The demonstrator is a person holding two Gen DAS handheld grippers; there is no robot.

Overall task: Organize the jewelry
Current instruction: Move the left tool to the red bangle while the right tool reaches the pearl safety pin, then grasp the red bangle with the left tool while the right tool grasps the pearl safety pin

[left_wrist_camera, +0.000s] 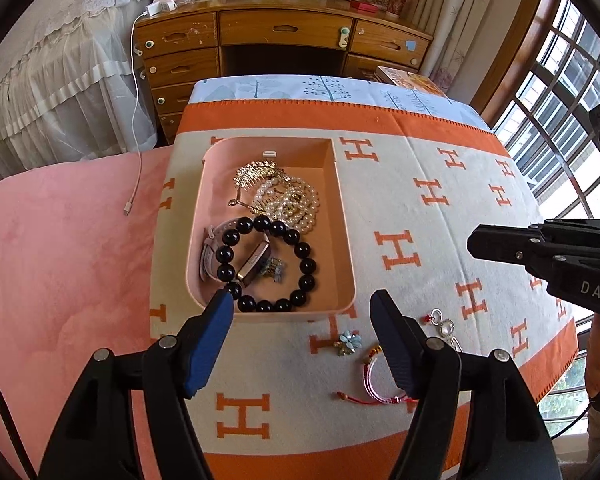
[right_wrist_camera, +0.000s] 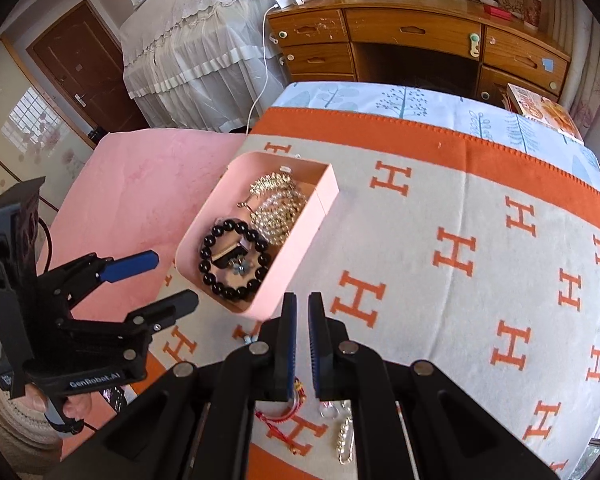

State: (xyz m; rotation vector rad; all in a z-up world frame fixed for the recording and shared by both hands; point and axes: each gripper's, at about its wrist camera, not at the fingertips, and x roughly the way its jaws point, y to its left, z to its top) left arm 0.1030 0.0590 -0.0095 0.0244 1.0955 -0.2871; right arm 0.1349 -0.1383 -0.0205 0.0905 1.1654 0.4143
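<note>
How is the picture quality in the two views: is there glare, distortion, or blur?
Left wrist view: the window at the right is overexposed, and the fisheye bends the desk; the black bead bracelet is sharp. Right wrist view: strong curving and dark corners; the pink box is sharp.

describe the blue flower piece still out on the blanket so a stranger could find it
Start at the pink tray on the H-patterned blanket. Just in front of its near edge lies a small flower clip. Its pale blue petals set it apart from the red cord bracelet beside it.
</note>
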